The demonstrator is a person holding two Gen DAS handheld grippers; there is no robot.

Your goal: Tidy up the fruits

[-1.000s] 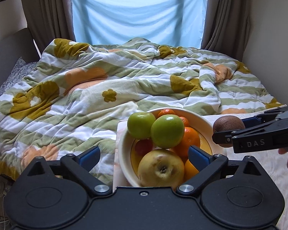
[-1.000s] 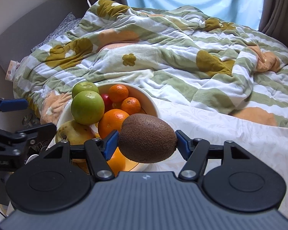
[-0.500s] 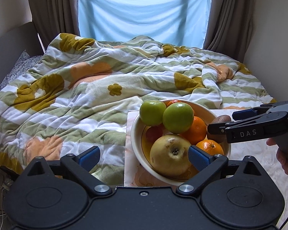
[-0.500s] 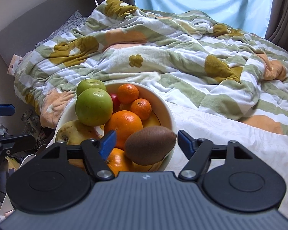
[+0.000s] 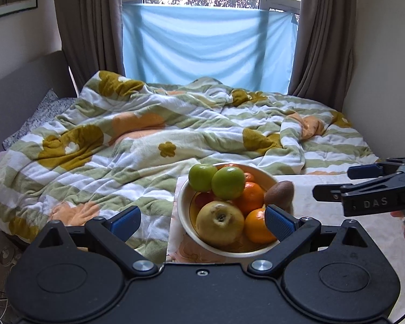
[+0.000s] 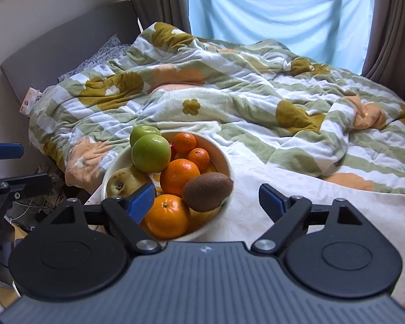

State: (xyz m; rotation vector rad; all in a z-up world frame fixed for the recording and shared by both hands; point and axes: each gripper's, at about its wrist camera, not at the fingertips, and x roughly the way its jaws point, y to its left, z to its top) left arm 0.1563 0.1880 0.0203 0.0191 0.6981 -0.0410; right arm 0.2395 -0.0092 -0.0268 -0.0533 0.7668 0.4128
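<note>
A cream bowl (image 5: 185, 217) (image 6: 226, 159) stands on a white cloth on the bed's near edge. It holds two green apples (image 5: 228, 183) (image 6: 151, 153), a yellow apple (image 5: 220, 222), several oranges (image 6: 179, 176) and a brown kiwi (image 6: 207, 191) (image 5: 279, 195) at its right rim. My right gripper (image 6: 206, 202) is open and empty, just behind the bowl; it shows in the left wrist view (image 5: 337, 181). My left gripper (image 5: 202, 220) is open and empty, near the bowl.
A rumpled green, white and orange flowered blanket (image 5: 148, 140) covers the bed behind the bowl. A grey headboard (image 6: 62, 51) is on the left. A window with a blue cloth (image 5: 208, 46) and brown curtains is at the back. A wall (image 5: 386, 81) is on the right.
My right gripper held the kiwi a second ago, opened and left it in the bowl, then drew back. Both grippers have pulled away from the bowl and risen.
</note>
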